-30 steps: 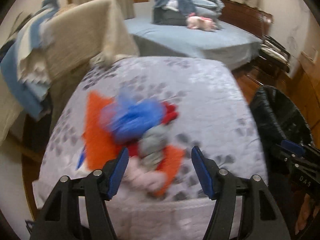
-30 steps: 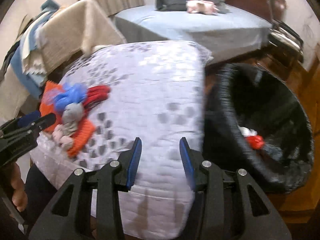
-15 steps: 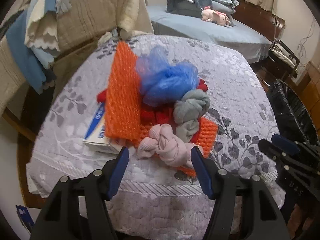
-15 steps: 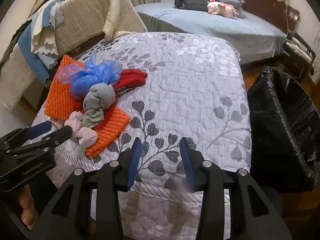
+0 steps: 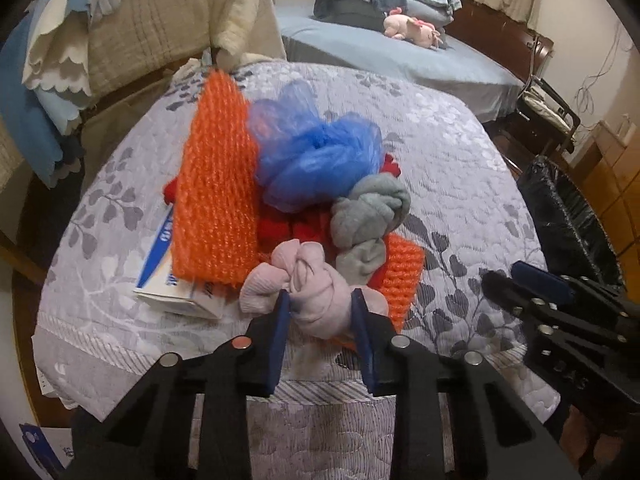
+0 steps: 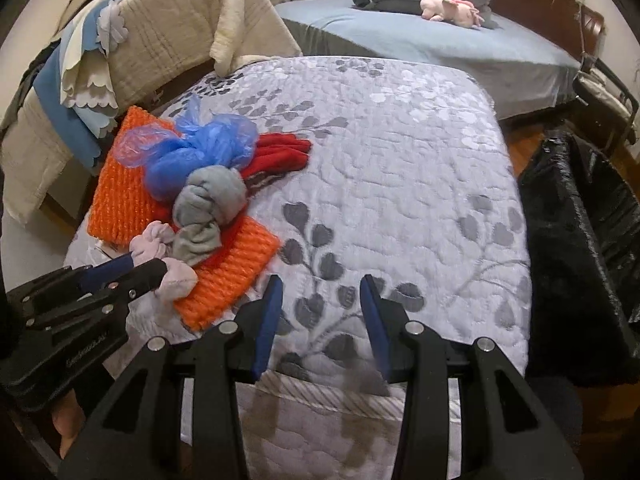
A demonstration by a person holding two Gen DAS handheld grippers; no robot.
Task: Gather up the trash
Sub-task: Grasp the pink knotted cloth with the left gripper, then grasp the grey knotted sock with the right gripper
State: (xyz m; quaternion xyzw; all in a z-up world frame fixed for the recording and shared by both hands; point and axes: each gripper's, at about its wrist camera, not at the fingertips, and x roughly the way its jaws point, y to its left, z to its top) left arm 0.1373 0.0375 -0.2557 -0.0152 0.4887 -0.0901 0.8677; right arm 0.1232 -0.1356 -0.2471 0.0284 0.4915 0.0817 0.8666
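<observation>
A pile of trash lies on the grey leaf-patterned quilt: an orange knitted piece, a blue plastic bag, a grey knotted cloth, a red cloth and a pink knotted cloth. My left gripper is at the pile's near edge, its jaws closing with the pink cloth pressed between the blue pads. The right wrist view shows the same grip from the side. My right gripper hangs open over bare quilt to the right of the pile, nothing between its fingers.
A black-lined trash bin stands on the floor at the quilt's right edge. A white and blue box sticks out under the orange piece. Blankets hang at the back left; a blue bed lies behind.
The left gripper came down to the pile's near edge and its jaws narrowed onto the pink cloth. The right gripper swung left from the bin to over the quilt.
</observation>
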